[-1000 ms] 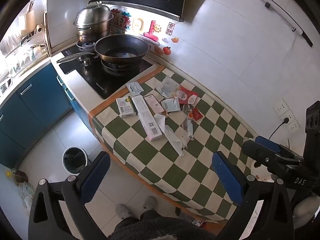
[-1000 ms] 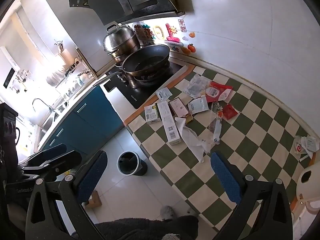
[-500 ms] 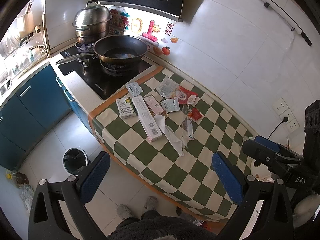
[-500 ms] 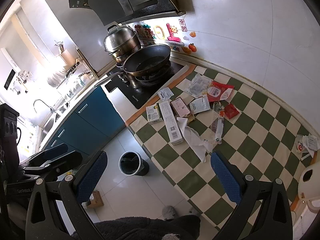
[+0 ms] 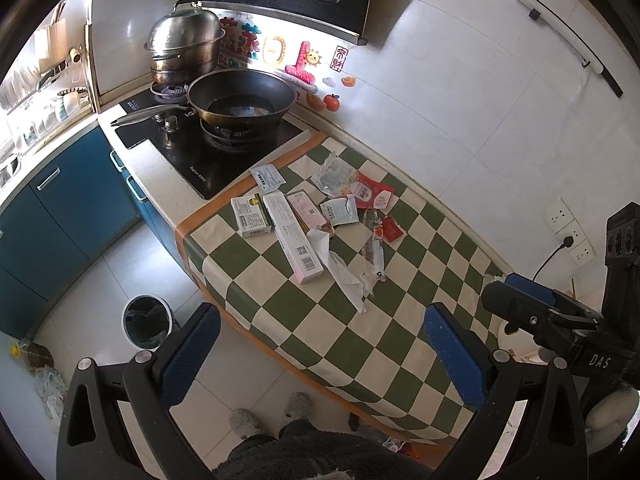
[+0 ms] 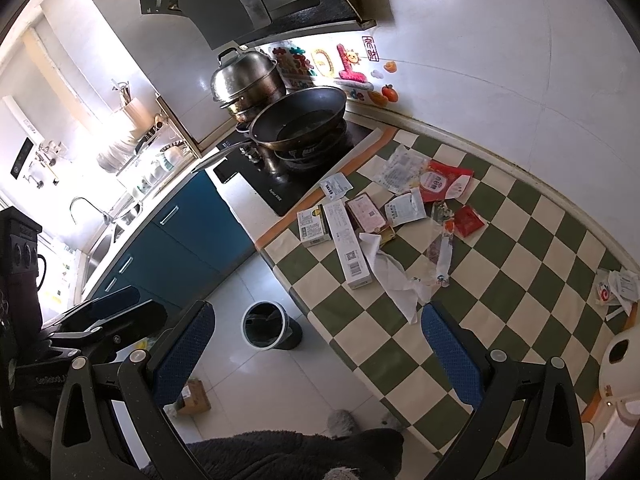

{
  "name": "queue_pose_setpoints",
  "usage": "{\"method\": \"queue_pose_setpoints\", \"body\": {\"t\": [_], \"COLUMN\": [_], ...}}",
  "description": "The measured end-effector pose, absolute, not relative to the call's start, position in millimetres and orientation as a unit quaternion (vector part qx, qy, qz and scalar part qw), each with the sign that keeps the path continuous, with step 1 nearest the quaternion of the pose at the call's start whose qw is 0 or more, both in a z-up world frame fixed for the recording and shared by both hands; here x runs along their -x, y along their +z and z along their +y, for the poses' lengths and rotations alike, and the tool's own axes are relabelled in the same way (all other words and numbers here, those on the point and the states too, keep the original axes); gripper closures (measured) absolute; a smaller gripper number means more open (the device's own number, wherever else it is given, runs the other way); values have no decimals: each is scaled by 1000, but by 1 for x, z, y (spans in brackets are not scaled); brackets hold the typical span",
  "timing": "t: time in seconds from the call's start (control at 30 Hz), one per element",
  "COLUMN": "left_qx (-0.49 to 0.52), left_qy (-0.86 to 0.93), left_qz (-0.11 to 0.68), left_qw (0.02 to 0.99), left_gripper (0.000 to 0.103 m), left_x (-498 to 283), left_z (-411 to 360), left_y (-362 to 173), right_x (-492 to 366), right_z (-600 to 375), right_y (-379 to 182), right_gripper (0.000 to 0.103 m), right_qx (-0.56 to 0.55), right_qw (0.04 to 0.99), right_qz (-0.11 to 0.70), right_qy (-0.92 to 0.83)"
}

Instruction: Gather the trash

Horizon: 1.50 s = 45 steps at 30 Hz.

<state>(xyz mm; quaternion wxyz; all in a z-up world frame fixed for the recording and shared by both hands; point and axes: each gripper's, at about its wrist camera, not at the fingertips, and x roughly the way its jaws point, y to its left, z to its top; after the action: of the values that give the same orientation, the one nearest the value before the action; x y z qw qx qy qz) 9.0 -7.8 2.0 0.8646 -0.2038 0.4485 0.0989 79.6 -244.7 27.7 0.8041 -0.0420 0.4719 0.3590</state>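
Trash lies scattered on the green-and-cream checked tablecloth (image 5: 360, 336): a long white box (image 5: 294, 238), a small white box (image 5: 249, 217), a pink packet (image 5: 310, 212), a crumpled white tissue (image 5: 340, 270), red wrappers (image 5: 370, 194) and clear plastic wrappers (image 5: 374, 252). The same heap shows in the right wrist view, with the long box (image 6: 347, 244) and tissue (image 6: 390, 276). A small bin (image 5: 146, 322) (image 6: 266, 324) stands on the floor beside the table. My left gripper (image 5: 320, 354) and right gripper (image 6: 318, 354) both hang open and empty, high above the table's near edge.
A wok (image 5: 242, 98) and a steel steamer pot (image 5: 186, 52) sit on the black hob left of the table. Blue cabinets (image 5: 60, 200) line the left side. More wrappers (image 6: 616, 286) lie at the table's right end. The person's slippered feet (image 5: 272, 414) stand below.
Both views have shifted slightly; the grippers drifted a little while staying open. Nothing on the table has moved.
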Motion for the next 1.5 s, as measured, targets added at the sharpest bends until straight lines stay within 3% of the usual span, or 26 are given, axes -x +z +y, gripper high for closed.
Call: {"method": "queue_pose_setpoints", "body": {"t": [1.5], "left_qx": [221], "left_qy": [90], "left_qz": [442], "left_qw": [865], "left_gripper": [0], "left_x": [-4], "left_z": [-13], "left_y": [7], "right_x": [-54], "right_z": [-236], "right_y": [26], "right_gripper": [0], "right_qx": [39], "right_qw": [801], "right_qz": [476], "right_qy": [362]}}
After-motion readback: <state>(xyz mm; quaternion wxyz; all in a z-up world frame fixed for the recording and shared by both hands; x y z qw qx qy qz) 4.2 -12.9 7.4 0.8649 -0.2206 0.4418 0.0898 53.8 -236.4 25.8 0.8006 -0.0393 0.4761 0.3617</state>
